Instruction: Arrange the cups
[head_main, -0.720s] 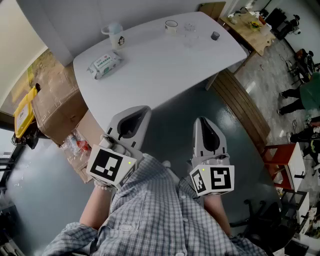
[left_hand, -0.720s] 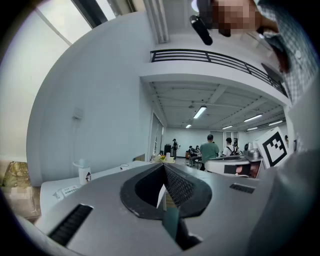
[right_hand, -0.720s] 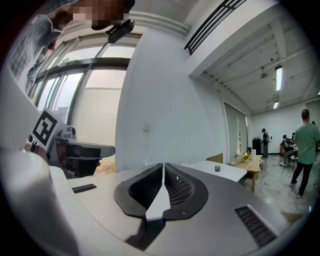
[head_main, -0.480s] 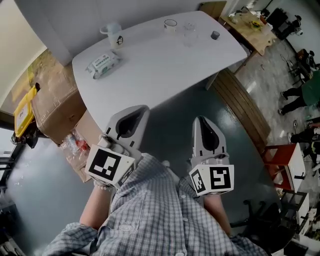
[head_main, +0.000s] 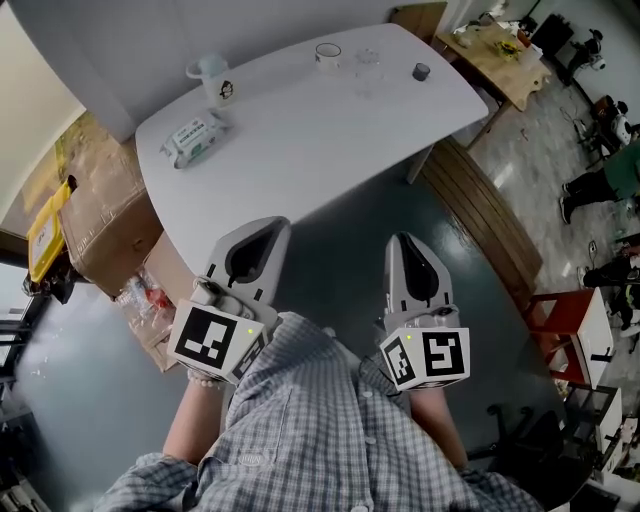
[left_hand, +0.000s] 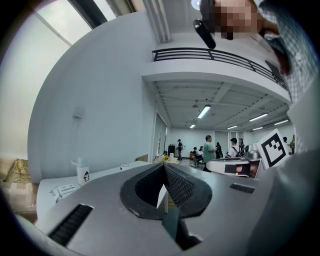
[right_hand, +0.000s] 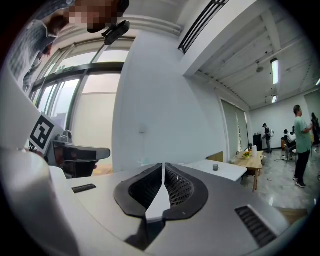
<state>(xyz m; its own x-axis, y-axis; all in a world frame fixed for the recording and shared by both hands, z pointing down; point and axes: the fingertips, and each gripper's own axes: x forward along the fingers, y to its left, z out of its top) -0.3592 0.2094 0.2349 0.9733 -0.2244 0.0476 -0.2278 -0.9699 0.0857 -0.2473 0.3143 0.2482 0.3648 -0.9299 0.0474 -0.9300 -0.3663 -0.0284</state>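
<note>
Far left in the head view, a cardboard box (head_main: 105, 215) sits on the floor beside the white table (head_main: 300, 150). On the tabletop, first a wipes pack (head_main: 190, 138) lies flat near the left end. Just behind it stands a white mug (head_main: 218, 85), upright, handle to the left, a small dark figure printed on its side. Along the far edge comes a short cup with a dark rim (head_main: 328, 52), then a clear cup (head_main: 367, 58) just beside it, barely visible against the white top. Further right there's a small grey cup (head_main: 421, 71), off on its own near the right corner. All of them are upright, none touching.

Down in the foreground, the left gripper (head_main: 264, 228) is held level, short of the table's near edge and well apart from every cup. Its own view shows the jaws pressed together with nothing between them. The right gripper (head_main: 406, 244) hangs alongside over the dark floor, level too, jaws together and empty in its view. The person's checked shirt (head_main: 320, 430) fills the bottom of the head view.

Out right, a wooden table (head_main: 500, 55) stands beyond the white one, and a red stool (head_main: 556, 318) sits near the picture's edge.
</note>
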